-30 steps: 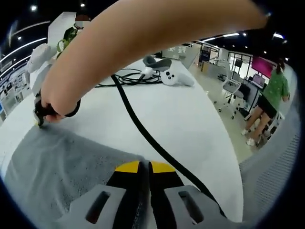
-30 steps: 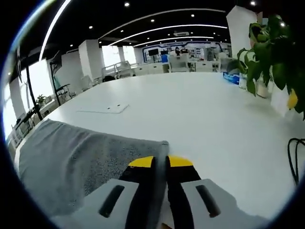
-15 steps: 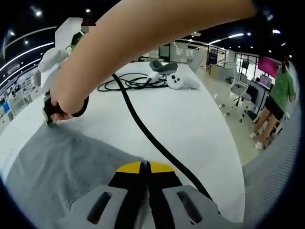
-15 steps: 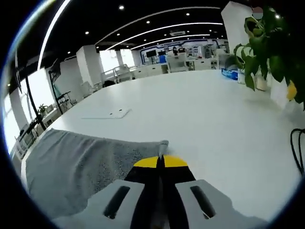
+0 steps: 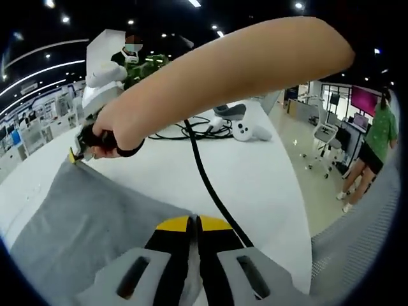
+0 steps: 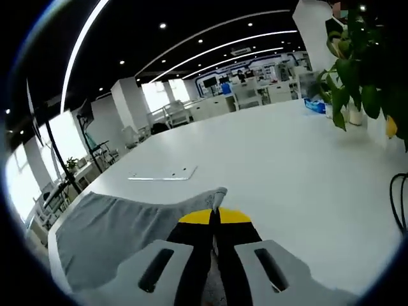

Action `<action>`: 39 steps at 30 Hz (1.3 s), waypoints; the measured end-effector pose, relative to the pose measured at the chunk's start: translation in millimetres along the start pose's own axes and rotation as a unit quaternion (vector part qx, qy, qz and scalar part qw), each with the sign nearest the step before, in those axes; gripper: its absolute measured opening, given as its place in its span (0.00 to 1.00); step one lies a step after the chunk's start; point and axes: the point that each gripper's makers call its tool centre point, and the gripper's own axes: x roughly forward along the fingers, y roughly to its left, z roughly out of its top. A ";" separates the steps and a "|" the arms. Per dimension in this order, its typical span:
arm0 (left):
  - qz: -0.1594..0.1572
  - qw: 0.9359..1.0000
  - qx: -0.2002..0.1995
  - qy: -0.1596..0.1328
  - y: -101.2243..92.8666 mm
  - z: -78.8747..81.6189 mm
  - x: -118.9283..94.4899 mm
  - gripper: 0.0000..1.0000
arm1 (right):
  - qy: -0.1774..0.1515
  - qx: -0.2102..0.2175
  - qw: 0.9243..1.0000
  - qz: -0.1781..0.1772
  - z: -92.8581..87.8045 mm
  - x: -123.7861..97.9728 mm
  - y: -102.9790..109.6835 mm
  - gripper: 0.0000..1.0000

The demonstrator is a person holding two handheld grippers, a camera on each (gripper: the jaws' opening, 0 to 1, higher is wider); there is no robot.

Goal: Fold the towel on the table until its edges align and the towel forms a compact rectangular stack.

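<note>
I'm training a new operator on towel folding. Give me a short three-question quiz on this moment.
1. True or false: the right gripper is shut on a corner of the towel.
2. What lies beside the white controller on the table? A black cable B scissors C a mug
3. Fill in: the left gripper is shut on the ____.

Key: 1 true; 2 A; 3 towel.

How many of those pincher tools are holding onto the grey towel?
2. The left gripper pinches one corner of the towel, at the bottom of its own view. The right gripper pinches another corner; the left gripper view shows it too, under the hand.
</note>
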 end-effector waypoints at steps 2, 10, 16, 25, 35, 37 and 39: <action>0.006 1.000 0.000 0.000 1.6 0.8 -5.4 0.03 | -0.003 -0.002 1.000 0.003 4.0 -1.1 4.4 0.00; 0.026 1.000 0.007 -0.014 7.9 14.4 -30.6 0.03 | -0.017 0.014 0.999 0.030 25.8 -5.3 35.7 0.00; 0.050 0.998 0.008 -0.029 17.3 26.2 -51.1 0.04 | -0.027 0.011 0.999 0.043 42.3 -7.8 58.3 0.00; 0.076 0.996 -0.002 -0.044 33.9 32.0 -82.2 0.04 | -0.045 -0.001 0.997 0.057 65.5 -12.4 91.7 0.00; 0.108 0.992 0.001 -0.069 52.0 43.8 -134.3 0.04 | -0.057 -0.012 0.995 0.083 88.8 -7.8 142.7 0.00; 0.111 0.991 -0.001 -0.076 53.8 45.4 -143.0 0.04 | -0.060 -0.012 0.994 0.088 94.2 -7.6 154.0 0.00; 0.114 0.990 -0.003 -0.082 56.1 47.5 -153.3 0.04 | -0.063 -0.017 0.994 0.093 99.8 -7.7 165.0 0.00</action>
